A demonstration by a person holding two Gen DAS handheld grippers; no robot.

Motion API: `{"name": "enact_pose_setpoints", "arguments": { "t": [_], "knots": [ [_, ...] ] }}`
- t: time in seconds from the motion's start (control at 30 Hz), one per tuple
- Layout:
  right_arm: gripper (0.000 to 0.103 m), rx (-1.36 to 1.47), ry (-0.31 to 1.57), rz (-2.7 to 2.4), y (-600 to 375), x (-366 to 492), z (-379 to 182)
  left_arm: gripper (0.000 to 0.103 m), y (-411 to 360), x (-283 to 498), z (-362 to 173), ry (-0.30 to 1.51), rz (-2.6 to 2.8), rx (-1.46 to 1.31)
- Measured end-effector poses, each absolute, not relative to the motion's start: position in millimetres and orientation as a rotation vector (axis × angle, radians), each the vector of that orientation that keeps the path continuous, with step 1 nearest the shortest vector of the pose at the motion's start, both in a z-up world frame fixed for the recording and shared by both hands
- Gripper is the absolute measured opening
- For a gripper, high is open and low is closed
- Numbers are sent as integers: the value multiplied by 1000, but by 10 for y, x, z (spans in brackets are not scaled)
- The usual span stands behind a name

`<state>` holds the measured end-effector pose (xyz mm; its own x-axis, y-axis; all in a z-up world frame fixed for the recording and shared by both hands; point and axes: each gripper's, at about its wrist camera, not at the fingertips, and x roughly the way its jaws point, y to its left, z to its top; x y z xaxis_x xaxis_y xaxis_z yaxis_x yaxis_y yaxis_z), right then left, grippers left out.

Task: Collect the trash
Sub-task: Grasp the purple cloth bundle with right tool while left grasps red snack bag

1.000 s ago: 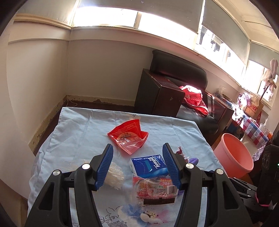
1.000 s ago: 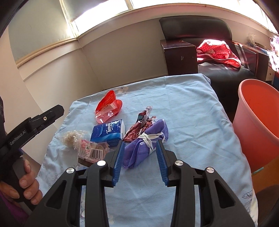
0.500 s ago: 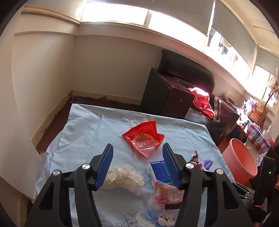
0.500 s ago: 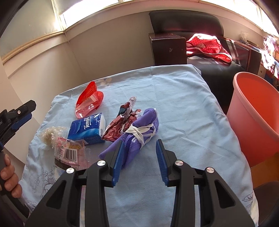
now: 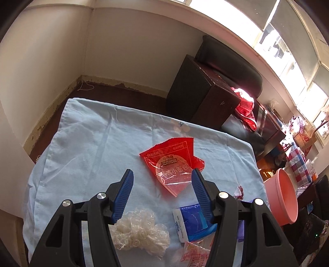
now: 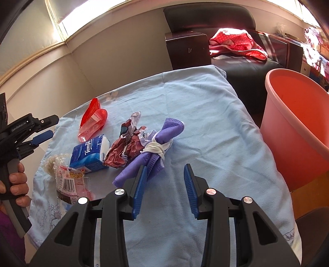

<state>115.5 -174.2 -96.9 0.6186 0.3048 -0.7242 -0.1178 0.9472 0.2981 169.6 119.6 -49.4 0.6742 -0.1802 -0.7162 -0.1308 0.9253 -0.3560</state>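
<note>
six bits of trash sit bunched on the near-left part of a pale blue cloth that covers the table: a crinkly red plastic wrapper farthest back, a blue tempo tissue pack, a crumpled dark red foil wrapper just beside it, a rolled purple face mask tied with its white straps touching that foil, a scrunched clear plastic wad, and a clear snack bag with a barcode nearest the front edge. the cloth is wrinkled, with a faint flower print along the near hem.

room's pretty sunny, windows running high along beige walls, a dark brown wooden cabinet and a black sofa behind the table with a red polka-dot cloth on it. a salmon pink plastic bucket stands off the table's right edge.

left gripper hovers with its blue pads spread wide, nothing between them but air, the red wrapper's lower end showing in the gap; i can't tell if it touches. right gripper is parted too and holds nothing, its left pad right at the purple mask's near end.

lots of bare cloth on the far and right side; left edge drops to dark floor by the wall.
</note>
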Motion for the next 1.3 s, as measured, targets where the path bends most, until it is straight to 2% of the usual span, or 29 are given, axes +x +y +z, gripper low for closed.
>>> {"name": "enact_pose_setpoints", "arguments": {
  "t": [0.2, 0.43, 0.53, 0.63, 0.97, 1.3],
  "knots": [
    [38, 244, 879, 266, -1745, 1167, -986, 55, 1198, 2047, -711, 946, -12, -520],
    [38, 251, 875, 288, -1746, 1164, -988, 40, 1040, 2252, -922, 1043, 18, -518],
    [38, 255, 872, 291, -1757, 1155, -988, 10, 970, 2309, -967, 1075, -3, -494],
    [38, 255, 866, 299, -1768, 1134, -979, 3, 951, 2298, -955, 1054, -2, -488],
    [38, 310, 839, 324, -1842, 1071, -947, 0, 891, 1991, -514, 855, -63, -419],
    [38, 491, 912, 322, -1904, 1171, -960, 0, 814, 1568, -178, 693, -109, -308]
  ]
}}
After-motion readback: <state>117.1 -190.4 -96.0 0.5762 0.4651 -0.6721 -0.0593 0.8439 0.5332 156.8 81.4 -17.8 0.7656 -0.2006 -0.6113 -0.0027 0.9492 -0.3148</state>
